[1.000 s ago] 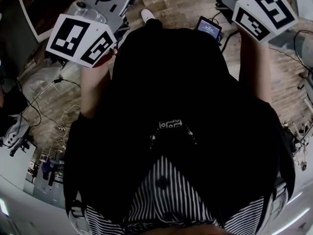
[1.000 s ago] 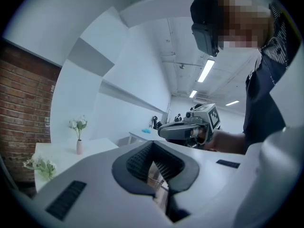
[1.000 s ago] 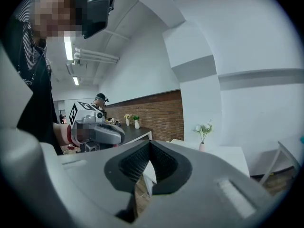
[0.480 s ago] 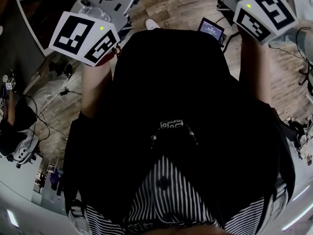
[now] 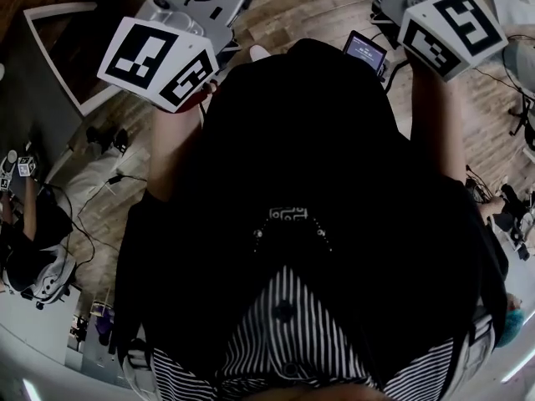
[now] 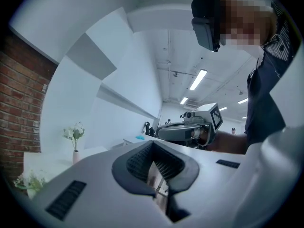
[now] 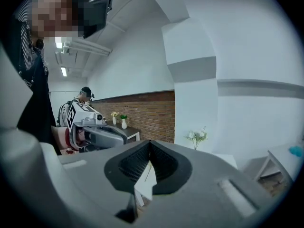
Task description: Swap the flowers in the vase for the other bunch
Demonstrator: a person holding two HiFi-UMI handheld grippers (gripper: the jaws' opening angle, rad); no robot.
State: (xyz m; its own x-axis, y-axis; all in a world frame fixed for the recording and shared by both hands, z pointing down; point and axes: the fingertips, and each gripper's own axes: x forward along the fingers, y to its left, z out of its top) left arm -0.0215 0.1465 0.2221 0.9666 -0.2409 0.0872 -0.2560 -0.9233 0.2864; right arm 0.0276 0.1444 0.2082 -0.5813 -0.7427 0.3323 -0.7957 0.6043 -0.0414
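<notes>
Head view, floor?
— Wood planks (image 5: 305,7), loose cables (image 5: 92,215).
— Grippers?
— Left gripper (image 6: 153,144) and right gripper (image 7: 150,144) both closed, empty. Vase (image 6: 75,156) of white flowers (image 6: 74,133) on white table (image 6: 52,164), near brick wall (image 6: 19,103).

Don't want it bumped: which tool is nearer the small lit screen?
Right. The right tool is just beside the screen; the left tool is across the person's body from it.

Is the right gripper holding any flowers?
No, the right gripper is shut on nothing, and the white flowers stand far off beyond it.
</notes>
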